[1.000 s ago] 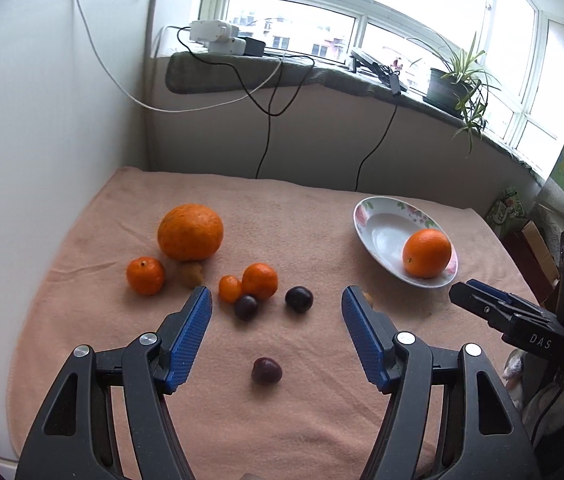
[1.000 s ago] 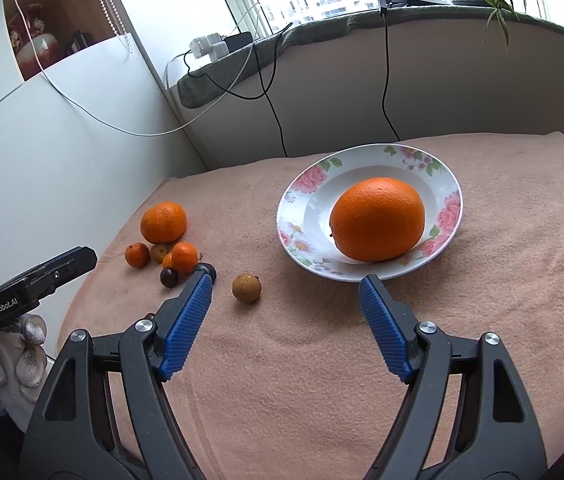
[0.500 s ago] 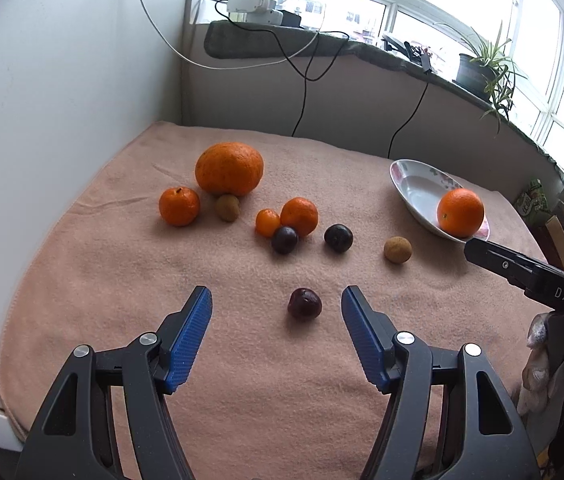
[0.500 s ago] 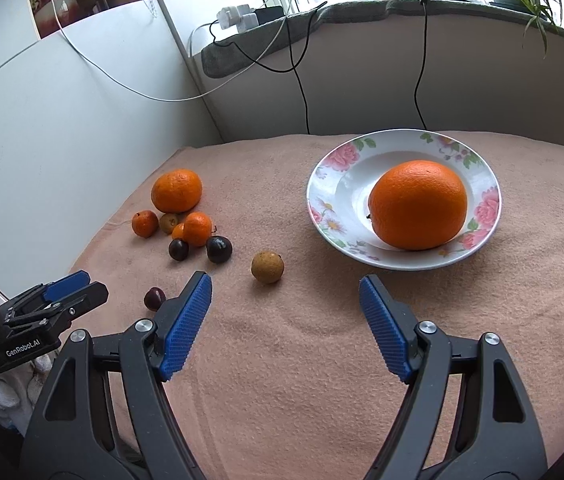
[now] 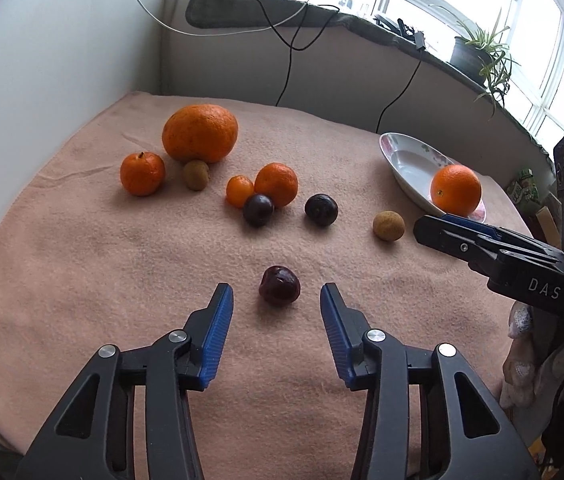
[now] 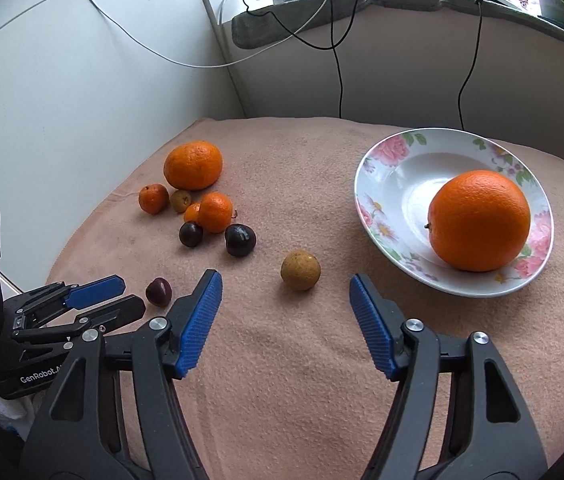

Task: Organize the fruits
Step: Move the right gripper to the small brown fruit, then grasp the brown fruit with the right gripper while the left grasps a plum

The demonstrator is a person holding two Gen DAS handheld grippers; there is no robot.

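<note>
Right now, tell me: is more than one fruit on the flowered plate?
No. Only the big orange lies on the flowered plate; every other fruit sits on the pink cloth.

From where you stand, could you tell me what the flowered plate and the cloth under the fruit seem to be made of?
The plate looks like glazed ceramic, or perhaps melamine: a glossy white surface with soft highlights and a printed pink flower rim. The cloth looks like a soft fleece or terry textile: matte peach, with a fuzzy nap and shallow creases near its edge.
</note>
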